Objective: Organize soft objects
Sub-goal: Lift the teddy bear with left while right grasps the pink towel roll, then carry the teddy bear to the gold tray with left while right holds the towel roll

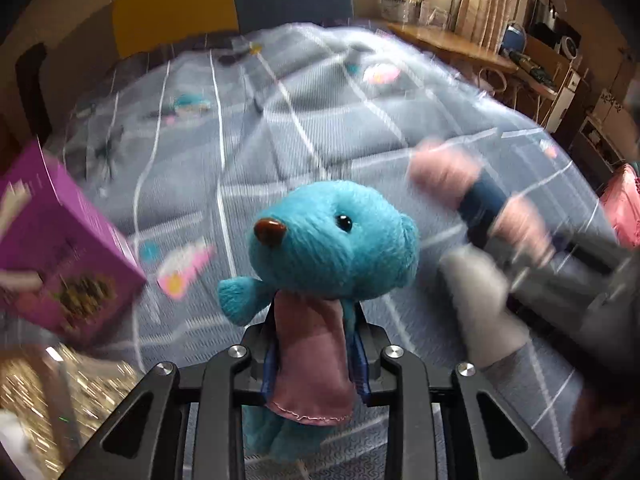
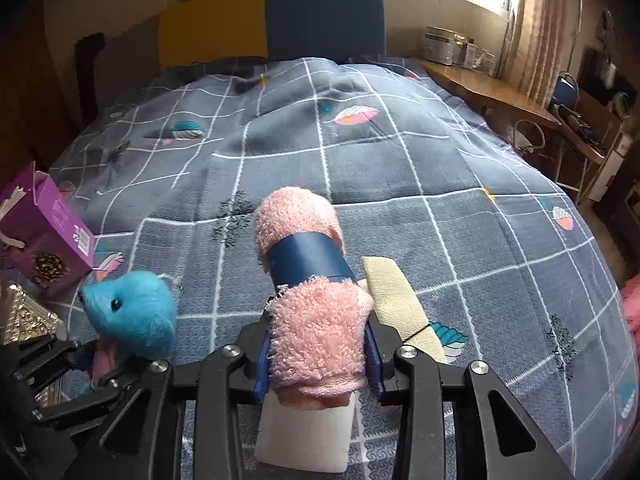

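Left wrist view: purple box (image 1: 60, 256) at far left, tilted and blurred, glittery gold object (image 1: 52, 396) below it. Centre, left gripper (image 1: 316, 354) clenched on blue plush toy (image 1: 332, 240), held above the bed quilt (image 1: 280, 140). Right of that, right gripper blurred, carrying pink towel roll (image 1: 452, 178).

Right wrist view, sharper: same purple box (image 2: 44, 240) at left bed edge, plush beside it. Centre, right gripper (image 2: 318, 360) clamped on the navy-banded roll (image 2: 316, 300); cream cloth (image 2: 396, 300) just right, on the quilt. Broad open quilt ahead; wooden desk (image 2: 500, 88) along the right edge.
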